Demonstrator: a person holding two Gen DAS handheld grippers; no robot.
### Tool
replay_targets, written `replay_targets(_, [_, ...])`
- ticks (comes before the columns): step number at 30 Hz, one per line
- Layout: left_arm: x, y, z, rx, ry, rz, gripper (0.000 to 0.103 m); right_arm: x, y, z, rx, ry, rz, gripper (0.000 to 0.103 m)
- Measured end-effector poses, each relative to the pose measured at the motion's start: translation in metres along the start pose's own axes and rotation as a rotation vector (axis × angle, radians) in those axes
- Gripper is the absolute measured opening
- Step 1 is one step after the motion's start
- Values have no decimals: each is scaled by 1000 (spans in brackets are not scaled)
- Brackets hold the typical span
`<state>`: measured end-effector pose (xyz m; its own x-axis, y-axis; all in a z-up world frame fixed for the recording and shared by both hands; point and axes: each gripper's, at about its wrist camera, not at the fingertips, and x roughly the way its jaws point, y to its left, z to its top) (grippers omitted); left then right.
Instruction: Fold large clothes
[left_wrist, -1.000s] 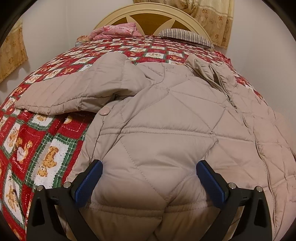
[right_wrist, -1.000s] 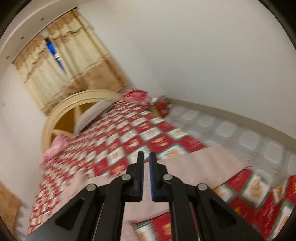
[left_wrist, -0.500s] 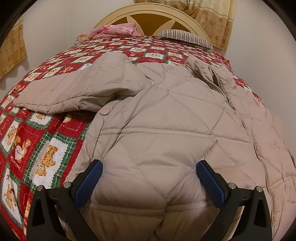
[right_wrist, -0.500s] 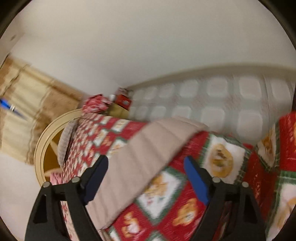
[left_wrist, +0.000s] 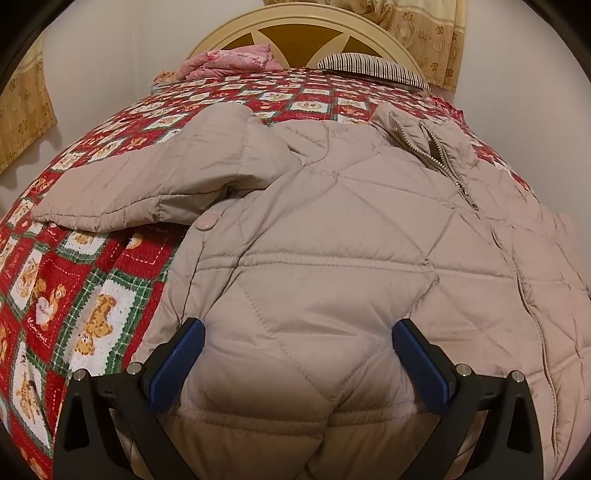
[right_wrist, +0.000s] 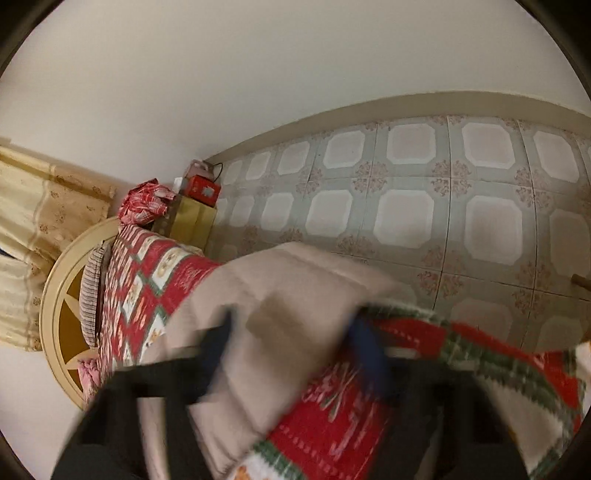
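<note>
A beige quilted jacket (left_wrist: 332, 236) lies spread on the bed with its zipper (left_wrist: 447, 166) toward the headboard and one sleeve (left_wrist: 140, 188) stretched to the left. My left gripper (left_wrist: 297, 354) is open, its blue pads on either side of the jacket's hem, low over the fabric. In the right wrist view my right gripper (right_wrist: 291, 350) is open and blurred, its fingers astride the other beige sleeve (right_wrist: 295, 291) at the bed's edge. Whether the pads touch the cloth I cannot tell.
The bed has a red, green and white teddy-bear quilt (left_wrist: 74, 295). A striped pillow (left_wrist: 373, 66) and pink cloth (left_wrist: 229, 61) lie by the cream headboard (left_wrist: 306, 22). Tiled floor (right_wrist: 424, 206) and a nightstand (right_wrist: 192, 218) with a red box are beside the bed.
My right gripper opened from shut, swung down toward the bed edge and came over the beige sleeve. My left gripper stayed open over the hem with only a slight shift.
</note>
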<state>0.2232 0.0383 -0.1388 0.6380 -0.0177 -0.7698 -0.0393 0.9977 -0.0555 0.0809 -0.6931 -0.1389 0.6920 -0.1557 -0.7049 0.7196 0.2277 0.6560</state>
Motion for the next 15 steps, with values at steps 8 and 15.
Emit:
replay_targets(8, [1, -1, 0, 1, 1, 1, 102, -46, 37, -8, -227, -157, 62, 9])
replay_targets(15, [0, -1, 1, -5, -2, -7, 102, -107, 104, -35, -414, -183, 210, 9])
